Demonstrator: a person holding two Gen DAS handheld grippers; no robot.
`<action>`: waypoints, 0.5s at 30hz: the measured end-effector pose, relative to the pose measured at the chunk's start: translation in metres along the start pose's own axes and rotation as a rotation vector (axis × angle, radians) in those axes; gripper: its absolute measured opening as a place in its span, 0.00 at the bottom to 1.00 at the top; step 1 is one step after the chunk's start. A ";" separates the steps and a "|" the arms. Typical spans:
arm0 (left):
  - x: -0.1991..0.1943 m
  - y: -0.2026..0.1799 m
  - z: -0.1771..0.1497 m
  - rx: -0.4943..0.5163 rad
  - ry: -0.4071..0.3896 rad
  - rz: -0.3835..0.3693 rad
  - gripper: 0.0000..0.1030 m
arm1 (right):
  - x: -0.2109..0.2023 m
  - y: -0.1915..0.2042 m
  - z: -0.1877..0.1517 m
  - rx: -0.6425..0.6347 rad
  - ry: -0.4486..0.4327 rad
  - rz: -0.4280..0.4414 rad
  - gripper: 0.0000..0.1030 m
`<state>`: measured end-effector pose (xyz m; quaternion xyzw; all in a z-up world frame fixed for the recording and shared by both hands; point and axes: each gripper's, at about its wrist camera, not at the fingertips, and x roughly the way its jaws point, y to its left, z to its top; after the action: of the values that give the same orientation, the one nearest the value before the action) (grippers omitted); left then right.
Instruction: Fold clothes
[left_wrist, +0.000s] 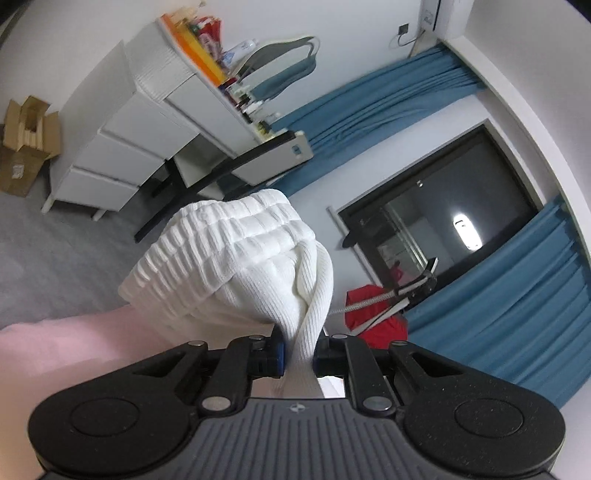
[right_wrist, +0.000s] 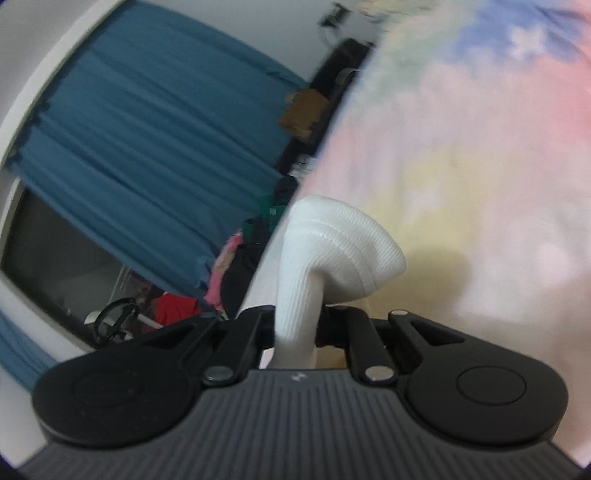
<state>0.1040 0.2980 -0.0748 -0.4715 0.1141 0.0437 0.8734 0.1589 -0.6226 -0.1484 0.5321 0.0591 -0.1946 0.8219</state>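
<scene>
Two hand-held grippers, each clamped on white ribbed knit. Left hand-held gripper (left_wrist: 299, 356): jaws closed tight on a narrow twist of the white garment (left_wrist: 236, 266), which bunches up above the fingers at frame centre, ribbed gathered band on top. Behind it, upper left of frame, a white drawer unit (left_wrist: 122, 147) with cluttered top; blue curtains (left_wrist: 369, 107) run across upper right; a dark window (left_wrist: 443, 218) at right; cardboard box (left_wrist: 26, 140) on grey floor at far left. Right hand-held gripper (right_wrist: 297, 332): jaws pinched on another fold of the white garment (right_wrist: 332, 251), lower centre of frame, over a blurred pastel-patterned bedspread (right_wrist: 461, 147) filling the right half.
</scene>
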 end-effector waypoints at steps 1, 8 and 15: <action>-0.007 0.004 -0.001 -0.009 0.022 0.022 0.13 | -0.003 -0.008 0.000 0.024 0.013 -0.018 0.10; -0.018 0.030 -0.007 -0.023 0.186 0.283 0.20 | -0.006 -0.045 -0.001 0.080 0.111 -0.062 0.12; -0.047 0.014 -0.015 0.094 0.228 0.373 0.65 | 0.000 -0.062 0.000 0.119 0.208 -0.012 0.48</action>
<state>0.0540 0.2943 -0.0827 -0.4030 0.2994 0.1457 0.8525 0.1350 -0.6445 -0.2016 0.5969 0.1357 -0.1462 0.7771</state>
